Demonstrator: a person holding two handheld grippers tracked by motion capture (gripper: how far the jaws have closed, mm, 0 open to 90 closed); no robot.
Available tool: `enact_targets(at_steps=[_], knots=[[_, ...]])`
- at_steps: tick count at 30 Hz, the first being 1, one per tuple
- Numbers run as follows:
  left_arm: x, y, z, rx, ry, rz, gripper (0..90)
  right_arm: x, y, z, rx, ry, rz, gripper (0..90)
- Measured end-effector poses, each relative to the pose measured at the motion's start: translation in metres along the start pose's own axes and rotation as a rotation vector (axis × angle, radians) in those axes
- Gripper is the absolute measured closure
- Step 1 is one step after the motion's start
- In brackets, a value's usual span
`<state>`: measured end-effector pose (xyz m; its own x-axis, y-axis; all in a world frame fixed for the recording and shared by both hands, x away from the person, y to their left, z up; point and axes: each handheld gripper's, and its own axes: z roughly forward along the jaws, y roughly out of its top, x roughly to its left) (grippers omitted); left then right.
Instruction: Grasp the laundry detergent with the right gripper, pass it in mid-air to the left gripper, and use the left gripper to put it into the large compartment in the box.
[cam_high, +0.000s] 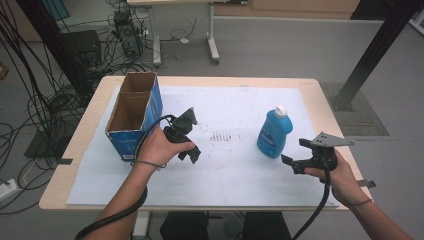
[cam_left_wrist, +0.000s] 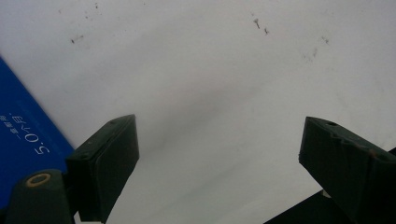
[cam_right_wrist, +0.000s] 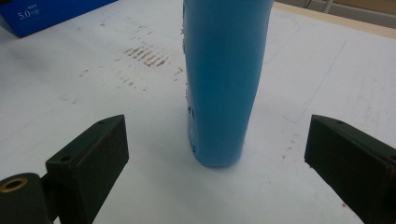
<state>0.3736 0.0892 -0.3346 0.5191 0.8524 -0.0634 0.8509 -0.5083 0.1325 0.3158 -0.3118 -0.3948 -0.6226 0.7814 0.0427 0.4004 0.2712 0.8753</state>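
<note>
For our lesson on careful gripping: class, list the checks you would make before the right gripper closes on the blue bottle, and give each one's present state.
1. Right gripper jaws open wide: ok.
2. Blue bottle upright on the white mat: ok.
3. Bottle centred between the jaws in the right gripper view: ok.
4. Pads level with the bottle's sides: not ok, it stands ahead.
5. Left gripper open, holding nothing: ok.
6. Cardboard box apart from the bottle: ok.
</note>
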Motion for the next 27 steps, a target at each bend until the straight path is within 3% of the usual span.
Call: enact_targets(at_steps=[27], knots=[[0.000,0.001,-0.004,-0.003,-0.006,0.004,12.5,-0.008,-0.006,0.032,-0.004,-0.018,0.009,6.0]])
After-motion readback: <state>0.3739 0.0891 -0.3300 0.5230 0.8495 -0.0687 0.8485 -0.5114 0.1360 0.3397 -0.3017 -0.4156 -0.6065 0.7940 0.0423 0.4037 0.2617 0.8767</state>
